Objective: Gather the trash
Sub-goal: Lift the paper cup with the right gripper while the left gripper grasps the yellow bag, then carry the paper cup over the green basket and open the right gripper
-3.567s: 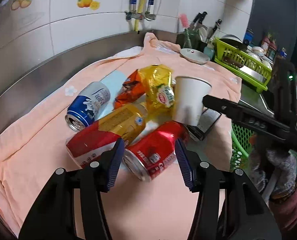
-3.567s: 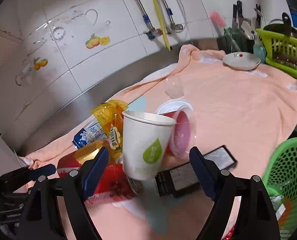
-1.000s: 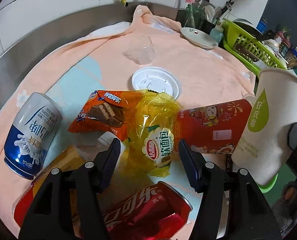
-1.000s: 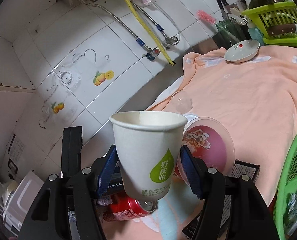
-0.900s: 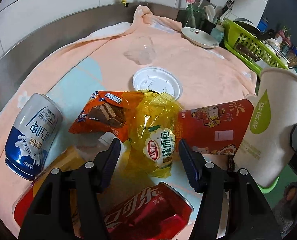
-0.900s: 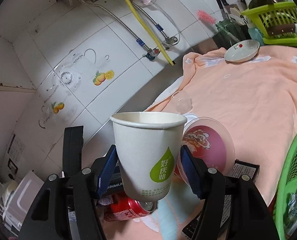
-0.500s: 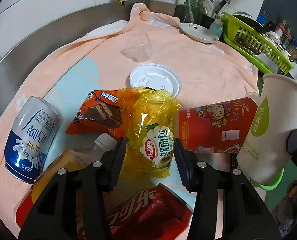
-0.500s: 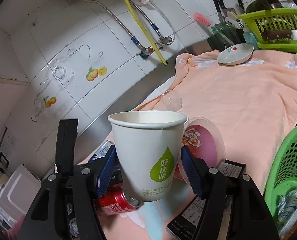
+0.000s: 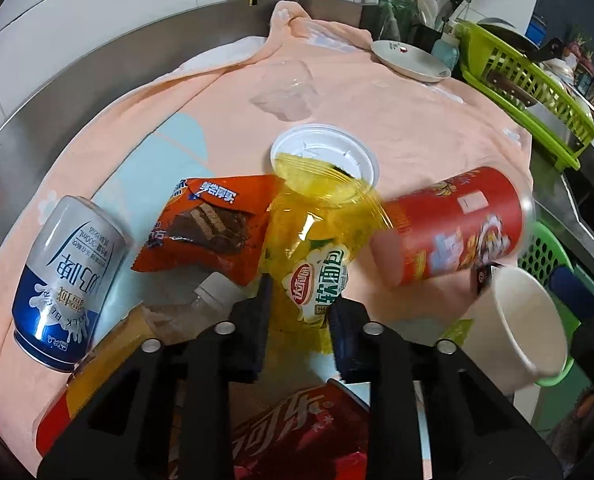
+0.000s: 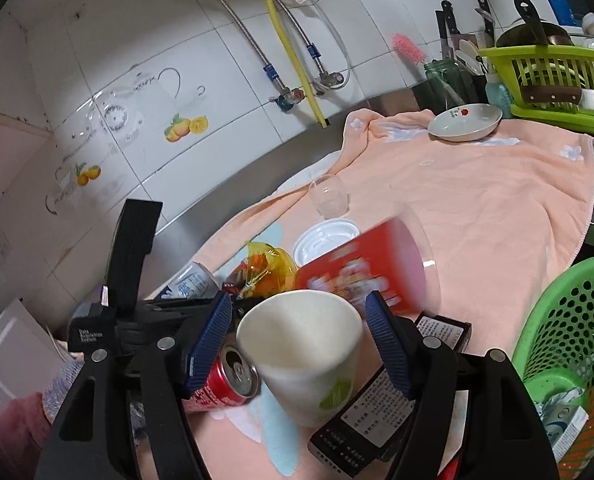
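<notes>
A yellow snack bag (image 9: 313, 276) lies amid a heap of trash on the peach towel (image 9: 397, 120). My left gripper (image 9: 299, 316) is closing, and its pads pinch the bag's near end. The white paper cup (image 10: 305, 356) sits tilted between the fingers of my right gripper (image 10: 299, 340). Those jaws are opening and a gap shows on each side of the cup. In the left wrist view the cup (image 9: 517, 332) leans with its mouth towards the camera. The red snack tube (image 9: 449, 232) lies beside it, blurred.
Around the bag lie a blue-and-white can (image 9: 65, 276), an orange wafer wrapper (image 9: 205, 228), a red cola can (image 10: 225, 380), a white lid (image 9: 337, 148) and a clear plastic cup (image 9: 289, 88). A green basket (image 10: 577, 340) stands at the right edge, beside a black remote (image 10: 365, 420).
The left jaws have come together on the yellow bag. The right jaws have widened, and the cup has tipped and sunk between them. The red tube has shifted.
</notes>
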A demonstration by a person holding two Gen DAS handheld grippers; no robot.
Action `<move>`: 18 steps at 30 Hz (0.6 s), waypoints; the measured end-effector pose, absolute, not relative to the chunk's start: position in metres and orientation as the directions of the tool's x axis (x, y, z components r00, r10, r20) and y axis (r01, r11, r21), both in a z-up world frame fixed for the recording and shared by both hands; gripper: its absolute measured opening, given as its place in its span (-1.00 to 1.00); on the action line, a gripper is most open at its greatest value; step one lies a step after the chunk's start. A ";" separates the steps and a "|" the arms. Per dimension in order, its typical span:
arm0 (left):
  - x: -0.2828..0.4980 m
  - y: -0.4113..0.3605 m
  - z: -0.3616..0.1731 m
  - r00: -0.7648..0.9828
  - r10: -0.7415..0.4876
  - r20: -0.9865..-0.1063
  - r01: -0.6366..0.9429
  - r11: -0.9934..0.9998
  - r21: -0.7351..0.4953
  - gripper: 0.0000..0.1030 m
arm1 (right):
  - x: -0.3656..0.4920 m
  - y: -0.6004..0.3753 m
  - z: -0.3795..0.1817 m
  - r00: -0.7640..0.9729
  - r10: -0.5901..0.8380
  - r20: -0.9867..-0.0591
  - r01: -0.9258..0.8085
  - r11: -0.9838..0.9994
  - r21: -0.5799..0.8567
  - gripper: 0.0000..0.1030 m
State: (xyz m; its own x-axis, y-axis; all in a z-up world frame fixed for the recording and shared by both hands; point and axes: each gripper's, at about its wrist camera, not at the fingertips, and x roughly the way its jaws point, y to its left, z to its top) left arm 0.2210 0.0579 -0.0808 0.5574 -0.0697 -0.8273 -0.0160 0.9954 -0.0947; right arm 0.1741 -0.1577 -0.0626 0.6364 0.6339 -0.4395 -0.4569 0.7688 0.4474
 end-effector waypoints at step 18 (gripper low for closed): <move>0.203 0.073 -0.055 0.626 -0.119 -0.771 -0.009 0.987 -0.160 -0.69 | 0.147 -0.125 -0.077 0.585 0.631 -0.509 -0.569 0.767 0.296 0.64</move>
